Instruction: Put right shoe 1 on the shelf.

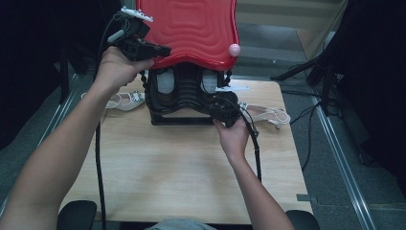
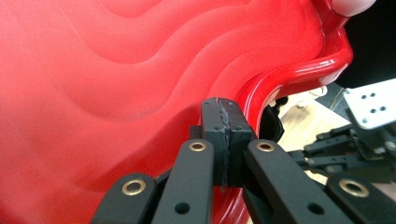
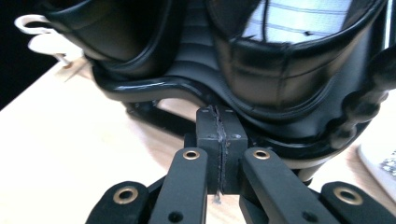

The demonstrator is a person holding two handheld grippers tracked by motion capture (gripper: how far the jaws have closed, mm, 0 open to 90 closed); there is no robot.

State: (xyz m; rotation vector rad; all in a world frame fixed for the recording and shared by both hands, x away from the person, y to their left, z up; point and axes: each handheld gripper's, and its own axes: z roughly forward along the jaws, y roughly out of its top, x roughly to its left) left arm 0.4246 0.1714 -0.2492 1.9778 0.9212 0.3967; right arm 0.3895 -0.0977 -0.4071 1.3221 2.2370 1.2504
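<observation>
A glossy red lid (image 1: 191, 28) with a wavy surface stands raised over a black case (image 1: 182, 96) on the wooden table (image 1: 182, 167). A pink knob (image 1: 234, 49) sits at the lid's right corner. My left gripper (image 1: 162, 50) is at the lid's lower left edge. In the left gripper view its pads (image 2: 225, 109) meet with nothing seen between them, right against the red lid (image 2: 116, 84). My right gripper (image 1: 222, 108) is shut at the case's front right rim. In the right gripper view its tip (image 3: 219, 116) touches the black rim (image 3: 154, 86).
A white sandal (image 1: 125, 99) lies left of the case and another (image 1: 268, 115) lies right of it. Black cables trail from both grippers. Two black chair armrests (image 1: 76, 213) sit at the table's near edge. Dark stands and metal rails flank the table.
</observation>
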